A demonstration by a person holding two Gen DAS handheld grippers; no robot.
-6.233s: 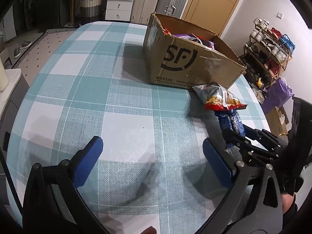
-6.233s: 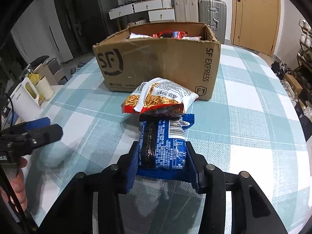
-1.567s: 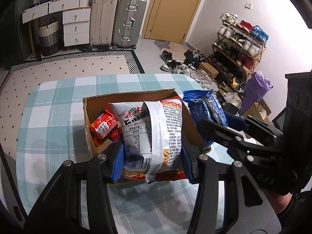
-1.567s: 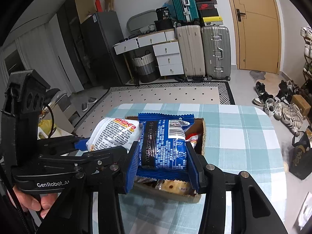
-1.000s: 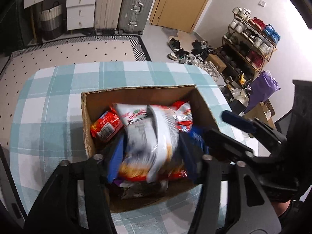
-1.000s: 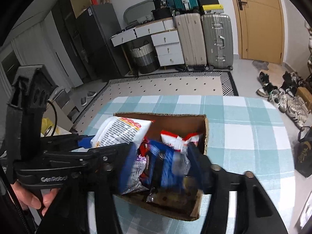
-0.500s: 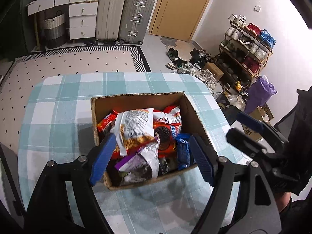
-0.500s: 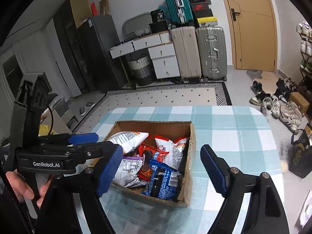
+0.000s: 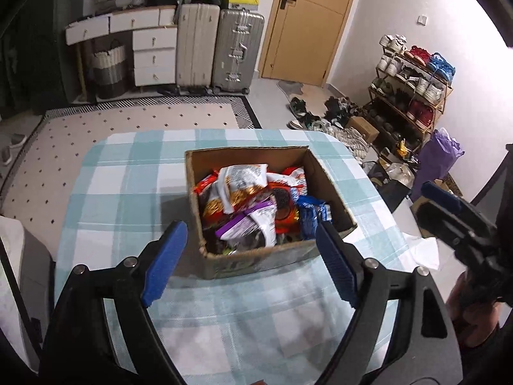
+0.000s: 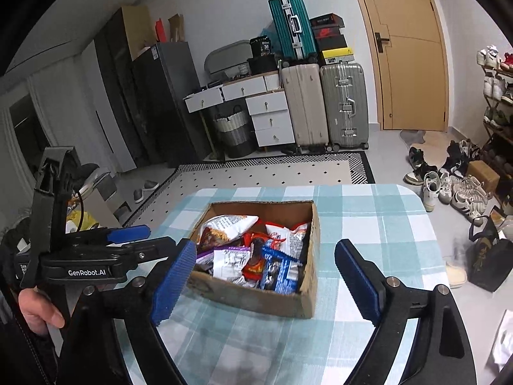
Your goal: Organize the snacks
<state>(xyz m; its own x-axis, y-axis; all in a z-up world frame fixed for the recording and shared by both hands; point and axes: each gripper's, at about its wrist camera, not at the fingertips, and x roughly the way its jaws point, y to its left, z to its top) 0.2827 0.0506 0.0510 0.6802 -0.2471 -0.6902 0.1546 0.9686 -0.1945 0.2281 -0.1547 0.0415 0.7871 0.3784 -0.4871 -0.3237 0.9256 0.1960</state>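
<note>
A brown cardboard box (image 9: 330, 189) stands on the checked table (image 9: 128, 192) and holds several snack bags. The white and orange noodle snack bag (image 9: 240, 181) lies at the back left of the pile and the blue cookie pack (image 9: 309, 215) at the front right. The box (image 10: 301, 301) also shows in the right wrist view, with the noodle bag (image 10: 224, 224) and the blue pack (image 10: 279, 272) inside. My left gripper (image 9: 250, 263) is open and empty, raised above the box's near side. My right gripper (image 10: 266, 285) is open and empty, also high above the box.
The table's far edge drops to a patterned rug (image 9: 144, 115). Suitcases (image 9: 237, 48) and white drawers (image 9: 154, 54) stand by the far wall. A shoe rack (image 9: 413, 86) and a purple bag (image 9: 439, 157) are to the right of the table.
Both grippers let go of their bags over the box about a second ago, opened, and have since lifted back and higher. The noodle bag and blue pack now lie in the box.
</note>
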